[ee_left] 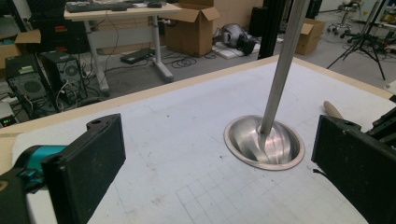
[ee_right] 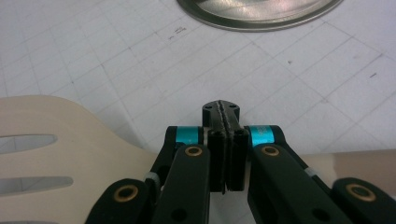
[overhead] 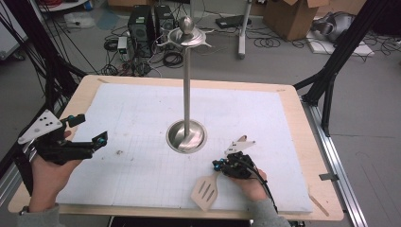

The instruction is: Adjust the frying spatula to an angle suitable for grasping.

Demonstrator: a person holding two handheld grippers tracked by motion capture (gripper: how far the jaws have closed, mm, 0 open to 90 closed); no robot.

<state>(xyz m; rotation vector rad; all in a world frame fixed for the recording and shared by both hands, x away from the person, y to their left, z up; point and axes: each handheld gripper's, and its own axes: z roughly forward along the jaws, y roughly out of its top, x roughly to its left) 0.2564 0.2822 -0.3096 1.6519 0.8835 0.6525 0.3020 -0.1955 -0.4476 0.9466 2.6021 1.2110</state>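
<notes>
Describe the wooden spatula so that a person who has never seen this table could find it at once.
Start at the tall metal stand on the white mat, then look toward the near edge. The wooden spatula lies flat there, under the shut right gripper. It is the one pale wooden thing, with a slotted blade.

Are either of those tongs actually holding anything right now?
Nothing is held. The left tongs stand open over the mat. The right tongs are shut with nothing between them, above the wooden spatula's handle.
</notes>
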